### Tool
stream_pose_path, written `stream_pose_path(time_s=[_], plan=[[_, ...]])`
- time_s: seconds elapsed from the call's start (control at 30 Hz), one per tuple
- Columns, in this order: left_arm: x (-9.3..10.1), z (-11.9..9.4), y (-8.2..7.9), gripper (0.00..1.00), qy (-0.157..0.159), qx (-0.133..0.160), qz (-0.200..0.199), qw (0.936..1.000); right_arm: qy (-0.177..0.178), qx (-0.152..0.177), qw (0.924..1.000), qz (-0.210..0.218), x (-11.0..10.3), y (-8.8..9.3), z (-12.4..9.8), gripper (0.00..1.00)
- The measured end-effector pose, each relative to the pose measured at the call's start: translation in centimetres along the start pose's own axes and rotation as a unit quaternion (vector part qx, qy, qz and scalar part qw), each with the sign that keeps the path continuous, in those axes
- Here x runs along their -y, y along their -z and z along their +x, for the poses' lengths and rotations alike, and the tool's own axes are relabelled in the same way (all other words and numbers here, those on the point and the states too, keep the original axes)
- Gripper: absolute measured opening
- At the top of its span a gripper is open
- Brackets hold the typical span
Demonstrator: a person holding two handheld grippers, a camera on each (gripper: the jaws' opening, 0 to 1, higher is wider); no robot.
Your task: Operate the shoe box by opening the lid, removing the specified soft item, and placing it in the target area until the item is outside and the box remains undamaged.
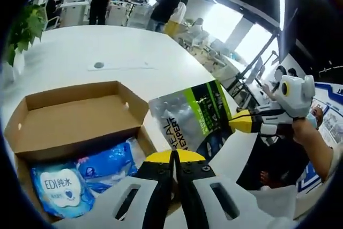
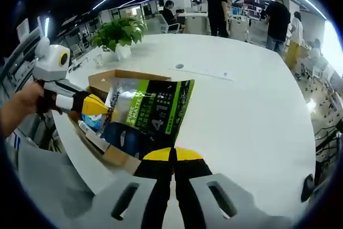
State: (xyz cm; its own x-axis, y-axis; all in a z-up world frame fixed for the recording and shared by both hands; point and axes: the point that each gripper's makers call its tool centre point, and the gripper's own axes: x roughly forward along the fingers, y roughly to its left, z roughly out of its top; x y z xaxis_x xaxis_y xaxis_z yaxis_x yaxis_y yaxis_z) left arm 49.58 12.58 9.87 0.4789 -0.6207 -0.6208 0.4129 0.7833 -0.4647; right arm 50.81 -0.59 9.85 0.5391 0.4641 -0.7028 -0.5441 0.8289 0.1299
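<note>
Now the right gripper (image 2: 172,156) clamps the green foil pouch (image 2: 153,108) just beside the open shoe box (image 1: 80,116), left gripper (image 1: 174,158) closed empty.

Box (image 1: 80,116): plain brown cardboard inside and out. Pouch (image 1: 193,116): silver at the top, a lime-green band with white and black lettering, dark blue below. Wipes pack (image 1: 61,189): light blue with a white label and blue print. Surface (image 2: 252,105): white. Both grippers: white bodies, yellow and black fingers (image 2: 96,105). Potted plant (image 2: 118,33): green leaves, white pot.
</note>
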Motion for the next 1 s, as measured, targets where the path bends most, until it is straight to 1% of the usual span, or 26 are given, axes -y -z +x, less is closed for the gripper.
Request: stream_pose_path(time_s=[0.13, 0.27, 0.43, 0.53, 0.67, 0.7, 0.77, 0.8, 0.83, 0.87, 0.9, 1.0], plan=[[0.4, 1.2, 0.2, 0.00, 0.002, -0.009, 0.003, 1.0000, 0.004, -0.012, 0.9999, -0.002, 1.1, 0.8, 0.3, 0.00], [0.4, 2.7, 0.4, 0.00, 0.001, -0.021, -0.003, 0.9998, 0.008, -0.022, 0.9997, 0.003, 2.3, 1.7, 0.8, 0.00], [0.3, 4.6, 1.0, 0.00, -0.002, -0.038, 0.002, 0.9993, 0.012, -0.033, 0.9994, 0.005, 3.5, 2.8, 1.5, 0.00], [0.1, 5.7, 1.2, 0.00, -0.008, -0.047, 0.007, 0.9988, 0.013, -0.035, 0.9993, 0.006, 4.1, 3.3, 2.0, 0.00], [-0.2, 6.6, 1.4, 0.00, -0.017, -0.058, 0.019, 0.9980, 0.017, -0.035, 0.9992, -0.002, 4.7, 4.0, 3.0, 0.00], [-0.5, 7.0, 1.5, 0.00, -0.022, -0.063, 0.023, 0.9975, 0.017, -0.036, 0.9992, -0.002, 4.8, 4.1, 3.2, 0.00], [-1.0, 7.7, 2.1, 0.00, -0.031, -0.083, 0.025, 0.9957, 0.017, -0.036, 0.9992, -0.007, 4.9, 4.4, 3.8, 0.00], [-0.6, 8.0, 1.9, 0.00, -0.022, -0.079, 0.022, 0.9964, 0.024, -0.041, 0.9987, -0.016, 5.2, 4.7, 4.1, 0.00], [-0.6, 8.2, 1.9, 0.00, -0.024, -0.084, 0.016, 0.9960, 0.039, -0.053, 0.9970, -0.040, 5.9, 5.1, 4.2, 0.00], [-0.7, 8.4, 1.9, 0.00, -0.030, -0.086, 0.026, 0.9955, 0.030, -0.043, 0.9979, -0.038, 5.6, 5.1, 4.6, 0.00], [-0.8, 8.6, 1.8, 0.00, -0.036, -0.086, 0.034, 0.9950, 0.030, -0.045, 0.9979, -0.037, 5.7, 5.3, 4.8, 0.00], [-0.8, 9.3, 2.1, 0.00, -0.039, -0.098, 0.038, 0.9937, 0.034, -0.049, 0.9976, -0.037, 6.3, 5.8, 5.2, 0.00]])
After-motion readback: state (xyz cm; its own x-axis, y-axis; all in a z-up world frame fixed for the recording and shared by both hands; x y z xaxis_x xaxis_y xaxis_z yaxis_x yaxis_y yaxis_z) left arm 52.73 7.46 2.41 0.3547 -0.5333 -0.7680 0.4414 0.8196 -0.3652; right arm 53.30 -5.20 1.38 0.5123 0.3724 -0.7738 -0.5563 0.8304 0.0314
